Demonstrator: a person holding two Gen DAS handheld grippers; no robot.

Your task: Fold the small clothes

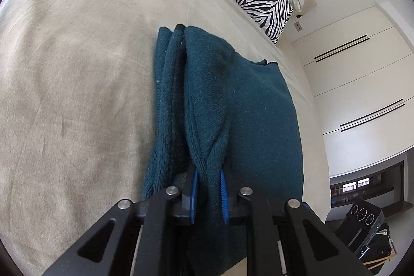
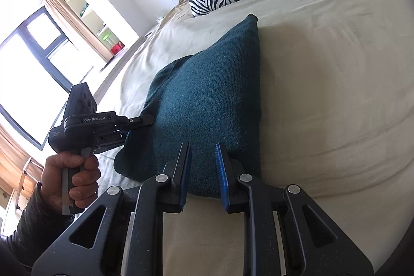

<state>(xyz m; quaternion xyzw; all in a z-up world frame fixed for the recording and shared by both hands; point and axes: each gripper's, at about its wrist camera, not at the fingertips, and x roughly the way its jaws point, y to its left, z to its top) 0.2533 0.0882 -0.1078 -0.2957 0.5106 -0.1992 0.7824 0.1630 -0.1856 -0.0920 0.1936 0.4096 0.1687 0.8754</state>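
Right wrist view, hand [image 2: 69,177] gripping left tool [image 2: 145,120], teal garment [image 2: 207,105]

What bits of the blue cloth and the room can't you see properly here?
- Left wrist view: the blue cloth's near end, hidden behind the left gripper.
- Right wrist view: the cloth's underside, against the bed.
- Right wrist view: outside the window, washed out by glare.
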